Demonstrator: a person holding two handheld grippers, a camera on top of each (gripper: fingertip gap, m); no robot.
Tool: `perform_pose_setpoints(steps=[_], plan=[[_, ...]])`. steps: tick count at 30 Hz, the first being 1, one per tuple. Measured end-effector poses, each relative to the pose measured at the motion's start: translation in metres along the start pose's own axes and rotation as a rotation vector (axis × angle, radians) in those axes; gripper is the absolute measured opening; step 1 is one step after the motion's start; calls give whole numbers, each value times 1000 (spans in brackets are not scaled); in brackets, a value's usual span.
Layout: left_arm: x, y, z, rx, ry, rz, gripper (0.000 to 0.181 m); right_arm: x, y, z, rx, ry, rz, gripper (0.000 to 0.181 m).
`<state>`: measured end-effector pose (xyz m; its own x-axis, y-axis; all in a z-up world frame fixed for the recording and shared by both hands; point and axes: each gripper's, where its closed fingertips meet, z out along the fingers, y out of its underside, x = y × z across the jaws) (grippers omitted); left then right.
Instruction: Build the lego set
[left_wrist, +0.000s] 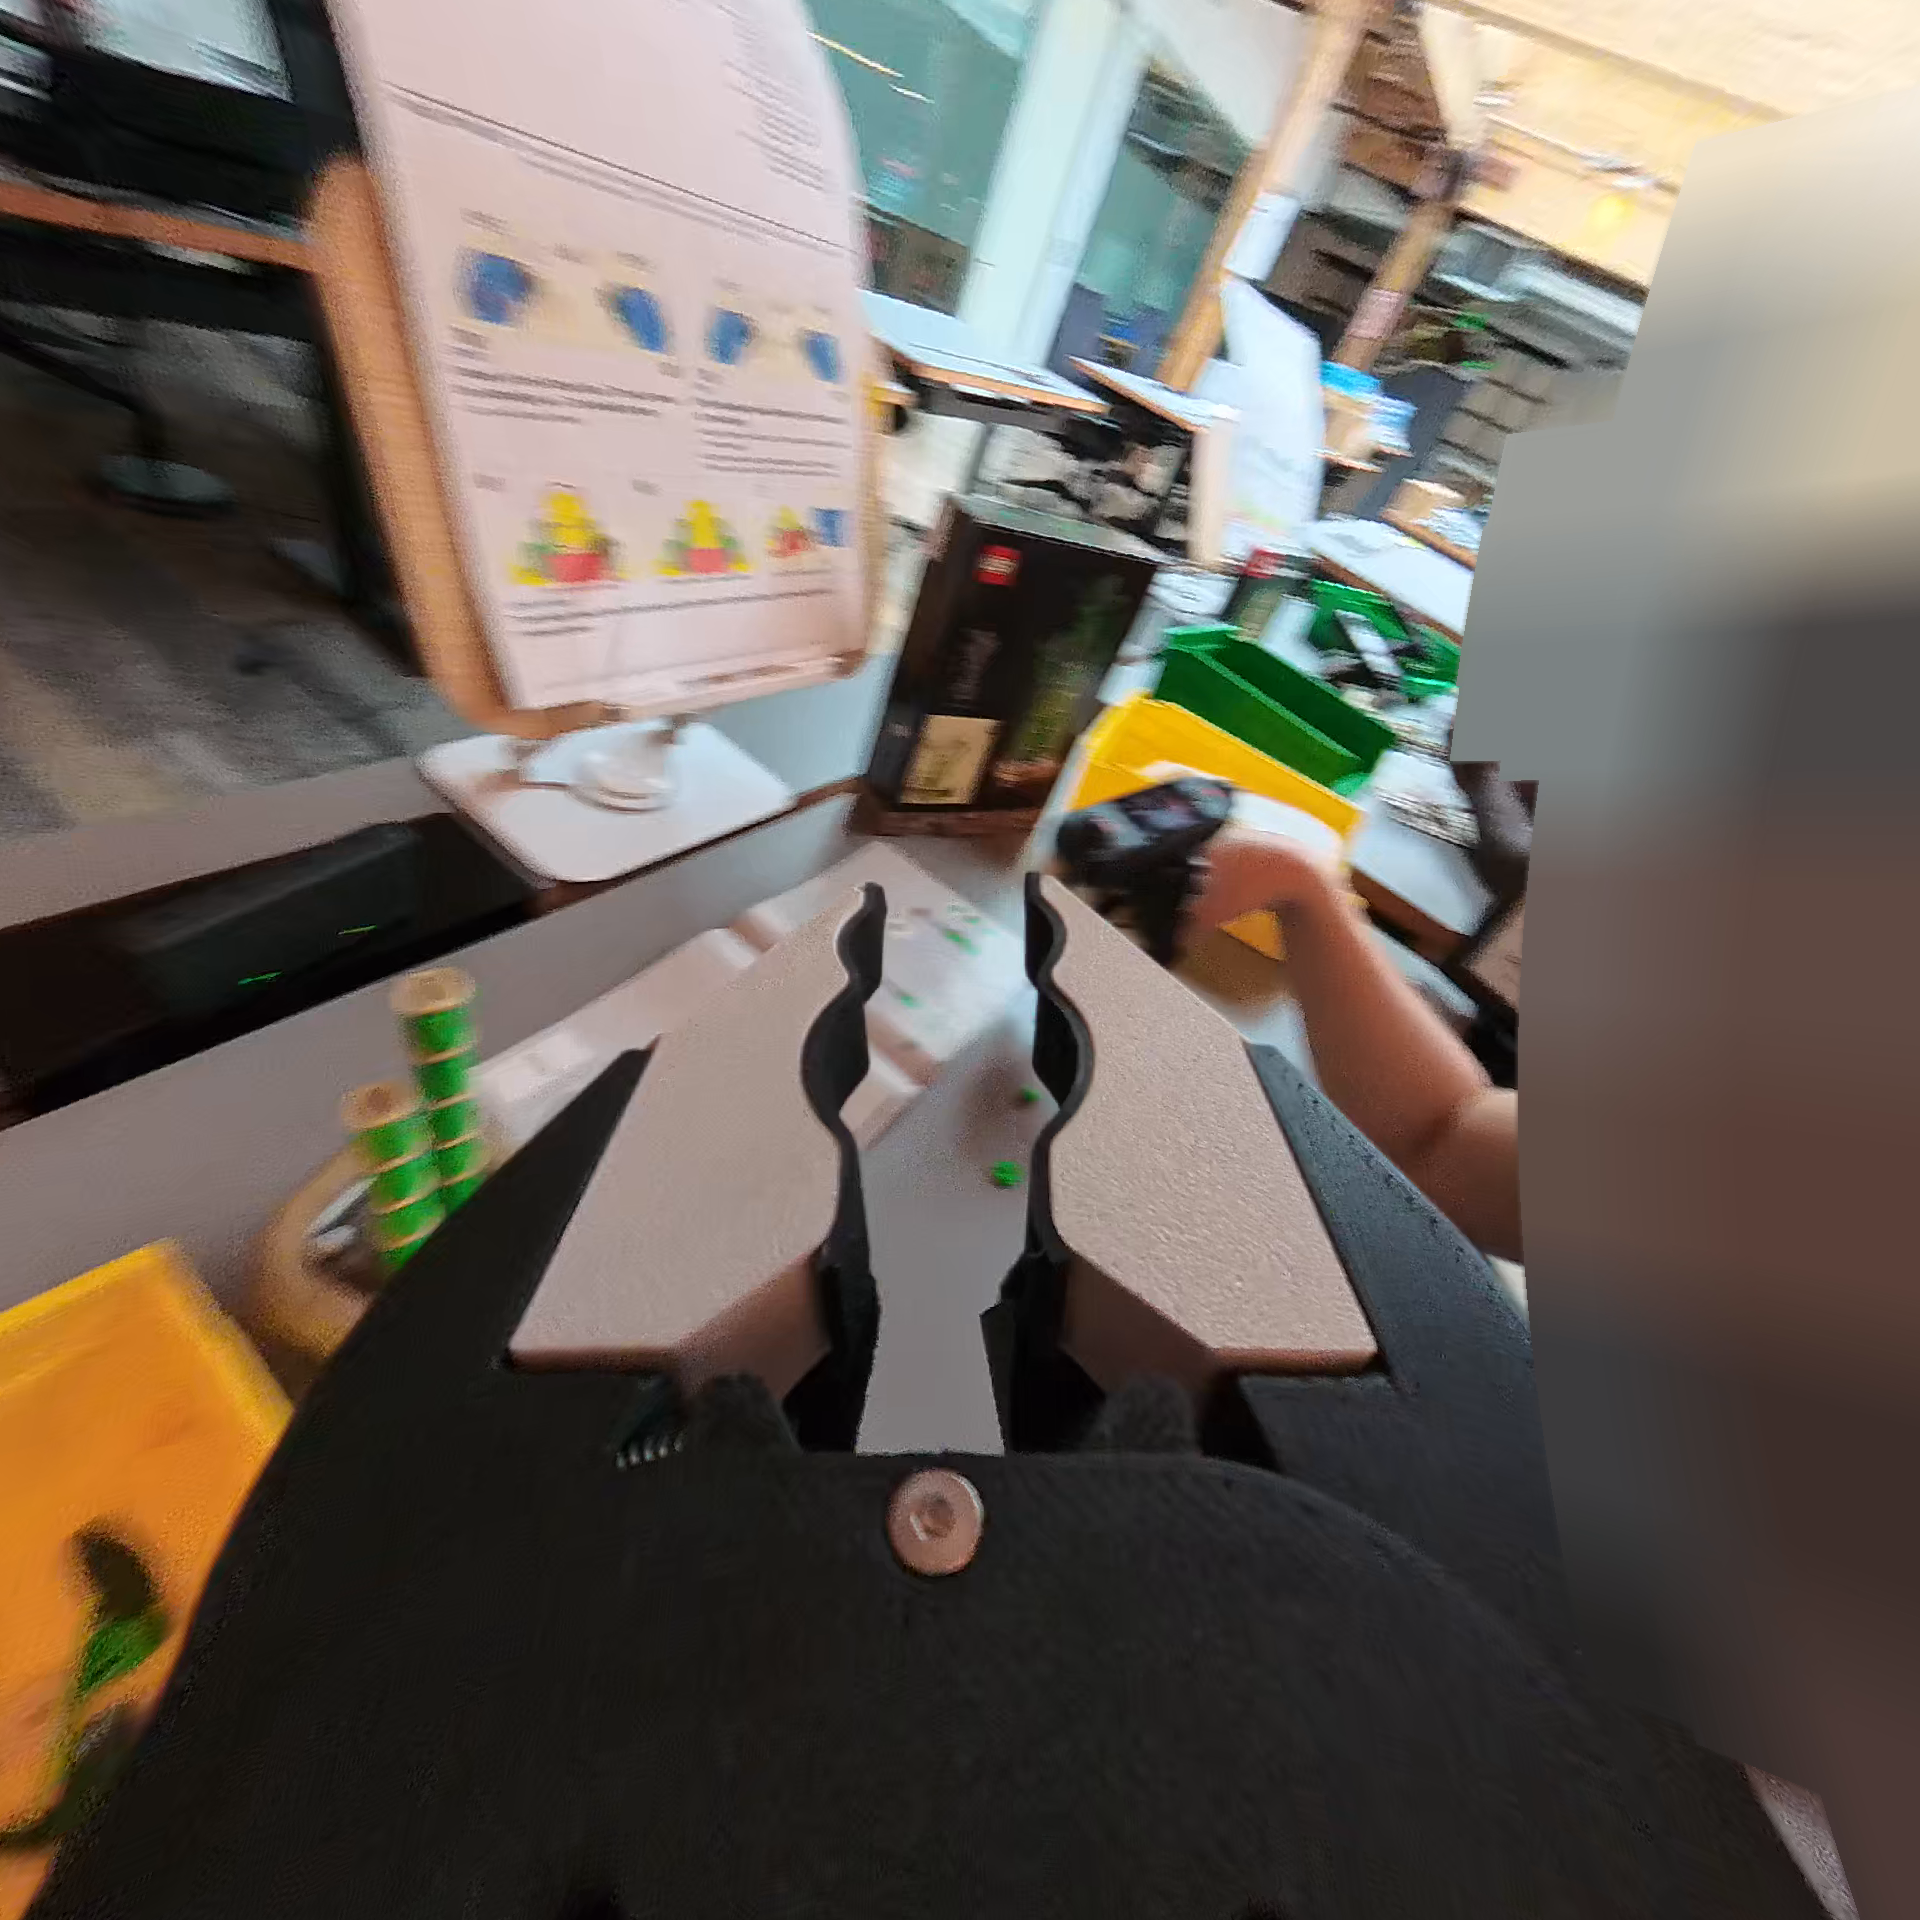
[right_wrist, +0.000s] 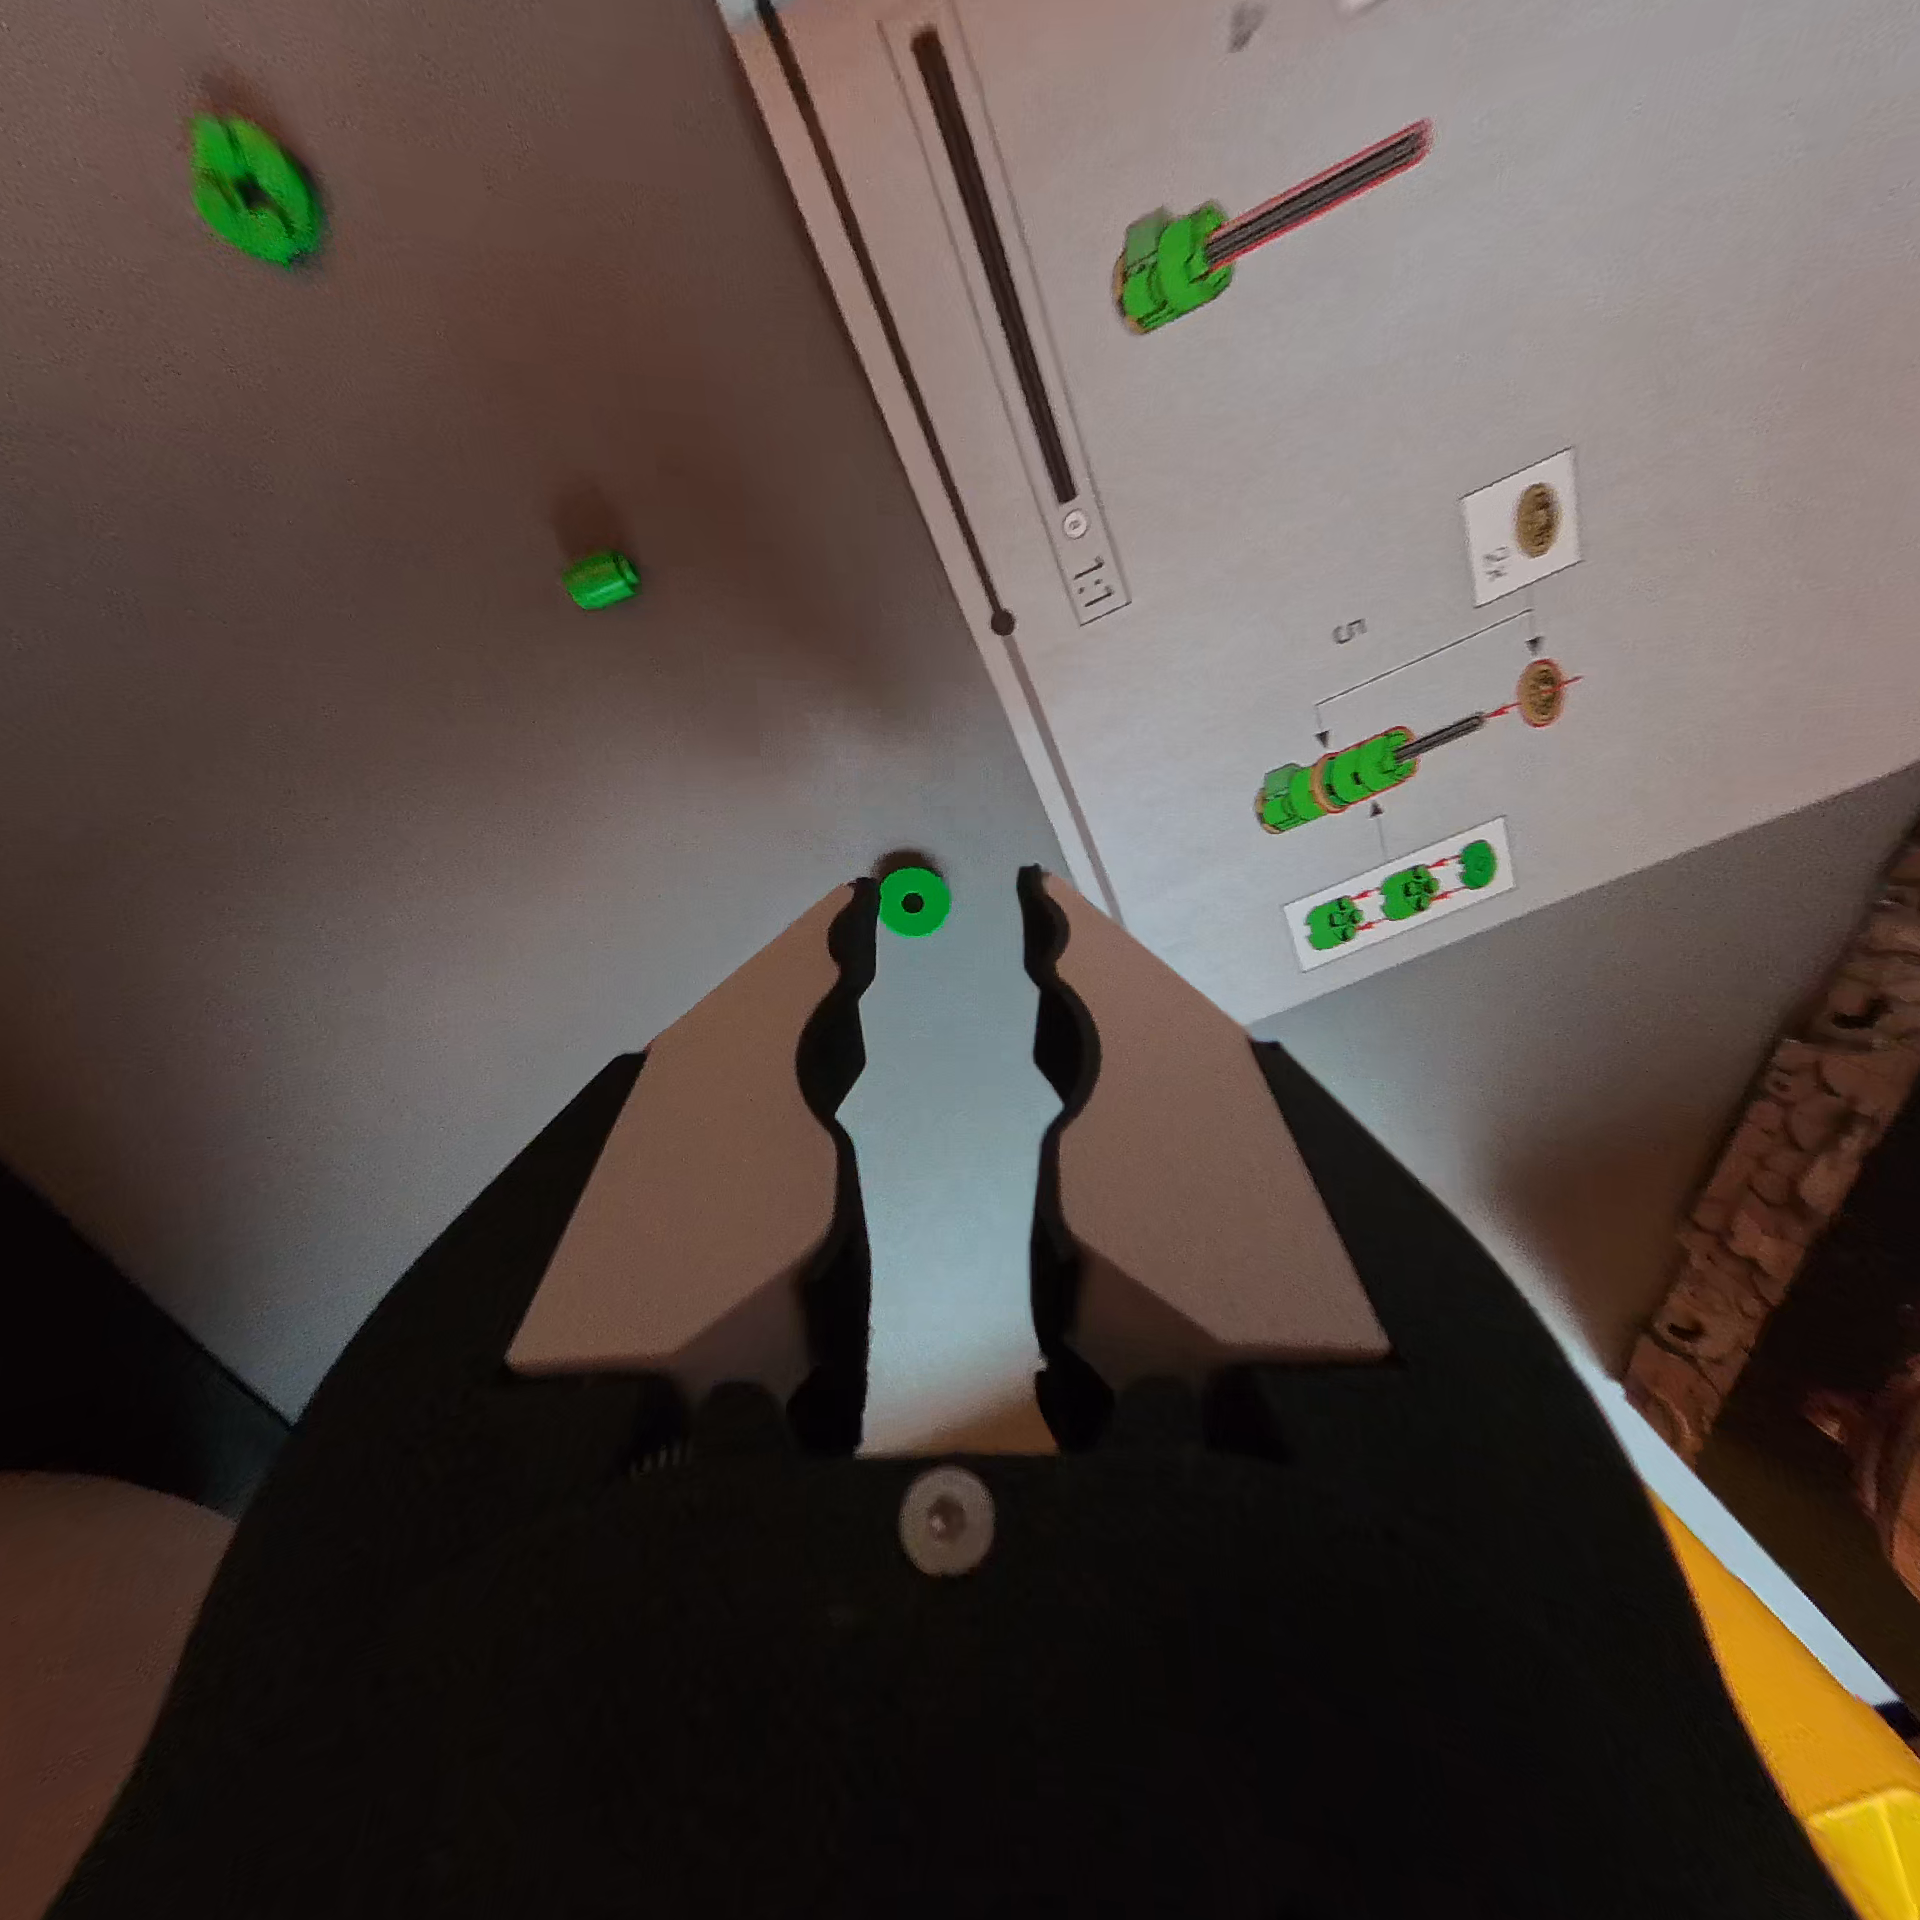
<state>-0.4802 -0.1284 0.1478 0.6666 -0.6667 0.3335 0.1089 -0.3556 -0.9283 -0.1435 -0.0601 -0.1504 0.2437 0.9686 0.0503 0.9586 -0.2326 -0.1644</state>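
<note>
My right gripper (right_wrist: 943, 894) is open, pointing down at the grey table. A small round green piece with a centre hole (right_wrist: 913, 903) lies between its fingertips, close to the left finger. A small green cylinder (right_wrist: 601, 580) and a larger round green piece (right_wrist: 256, 190) lie farther off on the table. The open instruction booklet (right_wrist: 1455, 436) lies to the right. My left gripper (left_wrist: 954, 914) is open and empty, above the table. Two stacks of green and tan round pieces (left_wrist: 436, 1101) stand on a tan base to its left. Small green pieces (left_wrist: 1006, 1174) and the booklet (left_wrist: 935, 966) lie ahead.
A stand with an instruction sheet (left_wrist: 644, 416) rises at the back left. A dark set box (left_wrist: 997, 665), a yellow bin (left_wrist: 1174, 748) and a green bin (left_wrist: 1268, 696) stand behind. Another yellow bin (left_wrist: 104, 1455) is at the near left. The other gripper (left_wrist: 1143, 831) and a forearm (left_wrist: 1382, 1049) show at the right. Tip to tip, the grippers are about 45 cm apart. The small green cylinder (right_wrist: 601, 580) sits 7 cm or so from the ends of my right fingers.
</note>
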Motion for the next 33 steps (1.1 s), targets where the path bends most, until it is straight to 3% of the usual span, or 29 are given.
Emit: perform_pose_setpoints(steps=[4,7,10,12,16,20,23,27,33], plan=[[-74,-6,-64,62,-523,43,28,11,-17,-34,150,103,-22,39],[-112,5,-123,73,-824,57,38,22,-39,-65,303,229,-68,39],[-142,35,-162,8,-989,11,40,44,-69,-108,501,449,-95,39],[-165,77,-177,-173,-1057,-140,38,46,-85,-137,634,534,-89,39],[-203,146,-177,-460,-1030,-382,30,40,-99,-175,787,622,-99,38],[-231,184,-157,-543,-909,-536,28,35,-102,-184,810,630,-96,38],[-249,204,-159,-579,-918,-603,26,33,-103,-185,821,622,-93,38],[-250,224,-163,-637,-912,-686,29,34,-103,-185,819,623,-88,38],[-218,252,-164,-812,-836,-783,29,37,-101,-179,789,630,-93,37]])
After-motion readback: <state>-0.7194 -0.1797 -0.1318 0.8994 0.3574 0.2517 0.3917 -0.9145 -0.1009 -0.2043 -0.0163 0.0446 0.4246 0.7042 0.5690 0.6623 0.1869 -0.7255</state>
